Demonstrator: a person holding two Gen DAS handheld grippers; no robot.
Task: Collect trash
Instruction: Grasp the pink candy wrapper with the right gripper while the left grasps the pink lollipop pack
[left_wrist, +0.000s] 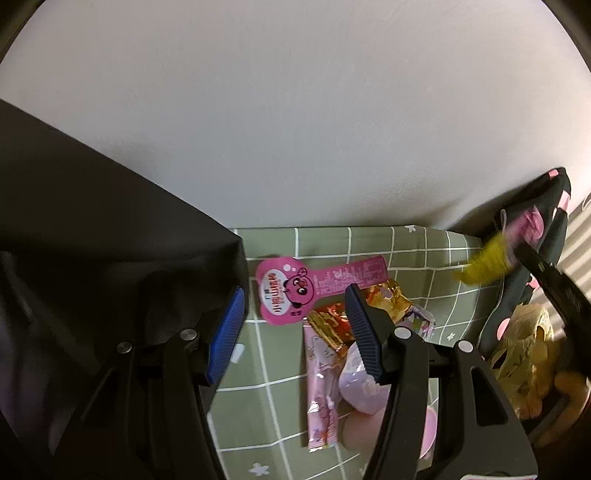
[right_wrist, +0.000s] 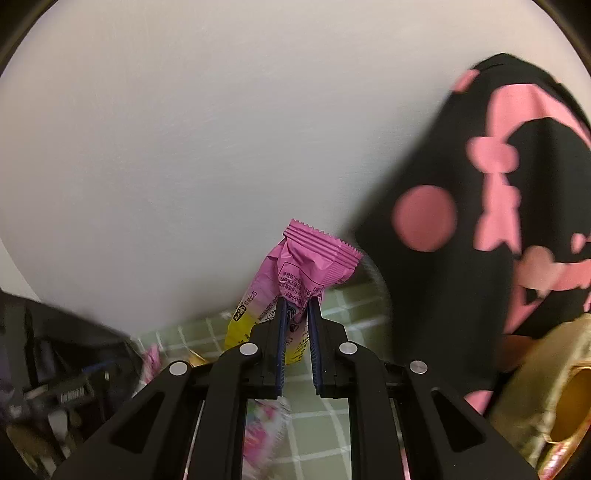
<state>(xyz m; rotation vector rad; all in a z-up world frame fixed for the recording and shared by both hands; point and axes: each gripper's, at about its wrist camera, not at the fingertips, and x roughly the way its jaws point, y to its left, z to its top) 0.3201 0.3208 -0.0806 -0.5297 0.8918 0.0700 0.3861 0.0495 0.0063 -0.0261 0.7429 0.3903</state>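
My right gripper (right_wrist: 297, 306) is shut on a pink and yellow snack wrapper (right_wrist: 306, 258) and holds it above the green checked cloth (right_wrist: 354, 314). The same wrapper (left_wrist: 487, 258) shows blurred at the right of the left wrist view. My left gripper (left_wrist: 295, 306) is open and empty above the cloth (left_wrist: 277, 406). Under it lie a pink spoon-shaped wrapper (left_wrist: 295, 288), a gold and red foil wrapper (left_wrist: 388, 299), a long pale pink wrapper (left_wrist: 321, 391) and a lilac wrapper (left_wrist: 360, 384).
A black bag (left_wrist: 92, 258) stands at the left, next to my left gripper's blue pad. A black bag with pink prints (right_wrist: 498, 203) hangs at the right. A gold crumpled packet (right_wrist: 546, 387) lies at the lower right. A white wall is behind.
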